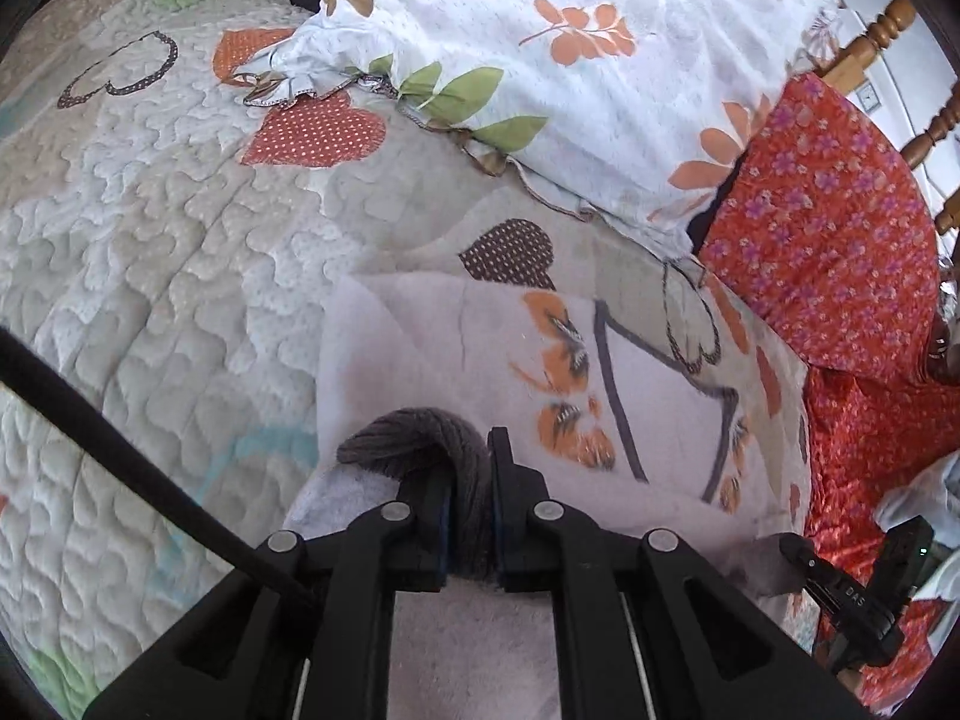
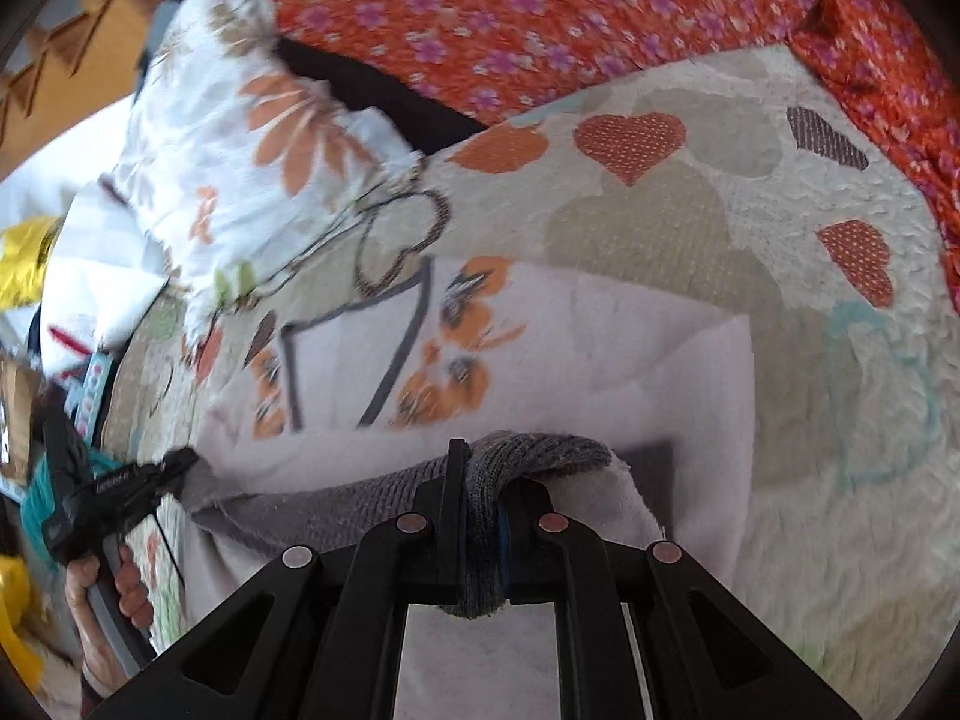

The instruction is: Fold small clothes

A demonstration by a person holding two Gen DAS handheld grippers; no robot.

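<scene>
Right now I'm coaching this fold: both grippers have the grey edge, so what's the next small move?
Probably carry the grey hem forward over the white garment toward the orange flower print. Left gripper and right gripper are each clamped on it, and the cloth ahead lies flat.

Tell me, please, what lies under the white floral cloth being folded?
The white floral cloth lies on the heart-patterned quilt, which shows on every side. Both grippers' fingers pinch its grey ribbed hem. What is beneath its middle is hidden.
</scene>
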